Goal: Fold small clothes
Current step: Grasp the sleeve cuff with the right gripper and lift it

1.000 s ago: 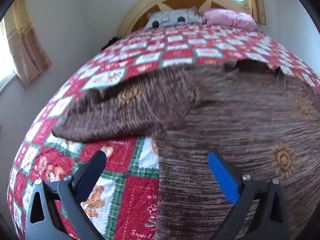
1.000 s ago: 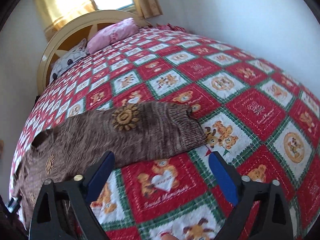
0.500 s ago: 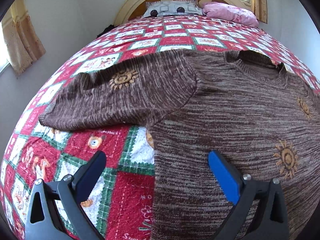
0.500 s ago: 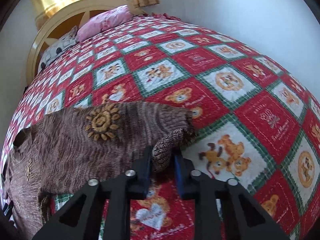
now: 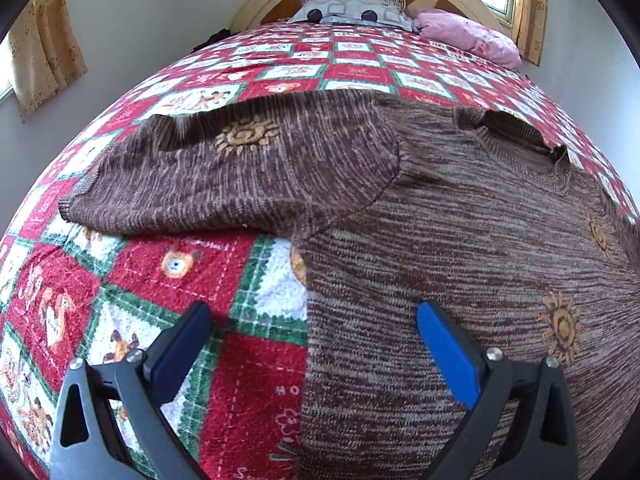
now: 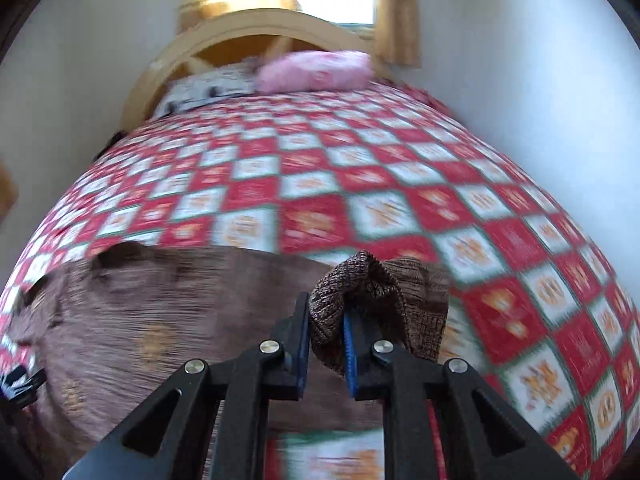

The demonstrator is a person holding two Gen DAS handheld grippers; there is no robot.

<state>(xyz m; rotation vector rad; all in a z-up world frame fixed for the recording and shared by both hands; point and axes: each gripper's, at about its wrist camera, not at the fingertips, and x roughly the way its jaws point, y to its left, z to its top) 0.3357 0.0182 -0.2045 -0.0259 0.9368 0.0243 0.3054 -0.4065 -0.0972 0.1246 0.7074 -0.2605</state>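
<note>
- While the right gripper pinches a bunched sleeve cuff of the brown sweater, its fingers stand narrow with the knit pressed between the blue pads; they have just been closing onto that cloth.
- From the clamp, the cuff pokes up above the fingertips and a fold of sleeve hangs down to the right of them, lifted clear of the quilt.
- Beyond the cuff in the right wrist view, the body of the sweater lies to the left, blurred, on the bed.
- Over on the other side, the left gripper hovers with its fingers spread wide and nothing between the pads; the left finger is above the quilt, the right one above the sweater's near body, and the garment's left edge runs between them.
- Farther out in the left wrist view, the other sleeve lies flat, stretched to the left across the quilt, a sun motif on it; the neck opening is at the far right.
- Under everything is a red, white and green patchwork quilt with bear prints.
- At the far end sit a grey patterned pillow, a pink pillow to its right, and an arched wooden headboard.
</note>
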